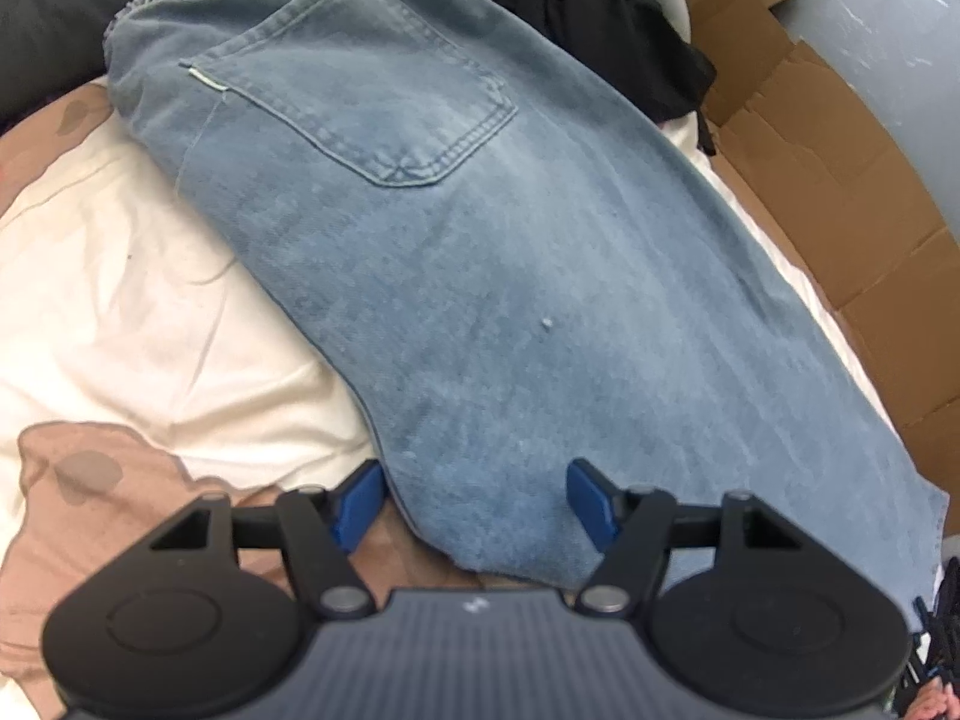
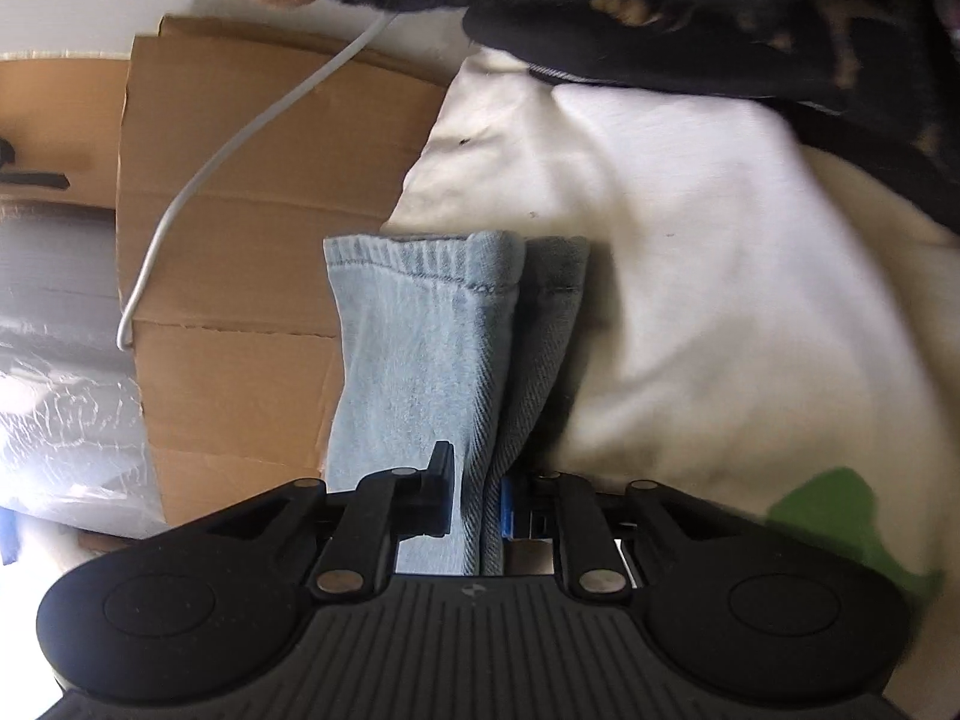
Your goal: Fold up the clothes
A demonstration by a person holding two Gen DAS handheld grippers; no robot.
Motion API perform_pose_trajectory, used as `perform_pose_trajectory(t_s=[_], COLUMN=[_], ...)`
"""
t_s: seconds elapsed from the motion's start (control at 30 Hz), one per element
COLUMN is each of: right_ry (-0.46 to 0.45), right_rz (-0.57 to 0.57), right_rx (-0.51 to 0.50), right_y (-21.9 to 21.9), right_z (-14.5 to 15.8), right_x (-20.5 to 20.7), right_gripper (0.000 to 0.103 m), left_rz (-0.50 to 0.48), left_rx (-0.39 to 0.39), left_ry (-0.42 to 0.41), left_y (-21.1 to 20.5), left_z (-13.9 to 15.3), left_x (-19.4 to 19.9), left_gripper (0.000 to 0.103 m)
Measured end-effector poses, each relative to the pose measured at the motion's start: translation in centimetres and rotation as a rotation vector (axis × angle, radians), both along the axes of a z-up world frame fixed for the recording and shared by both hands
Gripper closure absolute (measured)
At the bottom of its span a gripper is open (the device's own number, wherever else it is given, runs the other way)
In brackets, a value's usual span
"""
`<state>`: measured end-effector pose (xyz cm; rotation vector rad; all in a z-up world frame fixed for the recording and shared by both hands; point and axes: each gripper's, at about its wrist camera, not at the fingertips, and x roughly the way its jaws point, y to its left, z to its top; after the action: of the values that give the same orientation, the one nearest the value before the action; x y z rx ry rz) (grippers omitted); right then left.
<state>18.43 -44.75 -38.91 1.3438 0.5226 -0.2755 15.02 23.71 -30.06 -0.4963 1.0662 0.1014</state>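
Light blue jeans (image 1: 480, 252) lie folded lengthwise on a cream bed sheet (image 1: 120, 300), back pocket up and elastic waistband at the far end. In the left wrist view my left gripper (image 1: 474, 504) stands open over the near edge of the jeans; its blue pads (image 1: 360, 504) sit either side of the cloth without pressing it. In the right wrist view my right gripper (image 2: 477, 504) is shut on the leg end of the jeans (image 2: 432, 330), and the stitched hems stick out beyond the fingers.
Flattened cardboard boxes (image 1: 840, 192) stand along the bed's right side and show as cardboard (image 2: 252, 228) in the right wrist view. Black clothing (image 1: 600, 12) is heaped past the waistband. A white cable (image 2: 240, 138) hangs over the cardboard. Clear plastic wrap (image 2: 60, 408) lies lower left.
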Motion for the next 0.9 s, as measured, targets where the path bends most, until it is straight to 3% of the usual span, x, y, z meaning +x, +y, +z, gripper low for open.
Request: perform_pose_trajectory(t_s=[0.17, 0.27, 0.5, 0.63, 0.9], right_ry=[0.021, -0.013, -0.056, -0.027, -0.038], right_rz=[0.030, 0.040, 0.104, 0.114, 0.115], right_rx=[-0.038, -0.040, -0.066, -0.081, -0.052], right_y=[0.2, 0.1, 0.0, 0.2, 0.5], right_z=[0.7, 1.5, 2.8, 1.9, 1.4], right_x=[0.6, 0.4, 1.5, 1.9, 1.8], right_gripper=[0.084, 0.093, 0.089, 0.089, 0.089], left_rz=[0.047, 0.072, 0.035, 0.098, 0.094], left_rx=[-0.071, -0.101, -0.137, -0.218, -0.386], left_ry=[0.009, 0.004, -0.035, -0.047, -0.074], left_y=[0.9, 1.6, 2.0, 2.9, 3.8], left_z=[-0.7, -0.9, -1.7, -2.4, -1.9], left_x=[-0.4, -0.7, 1.3, 1.3, 0.0], left_gripper=[0.038, 0.040, 0.041, 0.040, 0.042])
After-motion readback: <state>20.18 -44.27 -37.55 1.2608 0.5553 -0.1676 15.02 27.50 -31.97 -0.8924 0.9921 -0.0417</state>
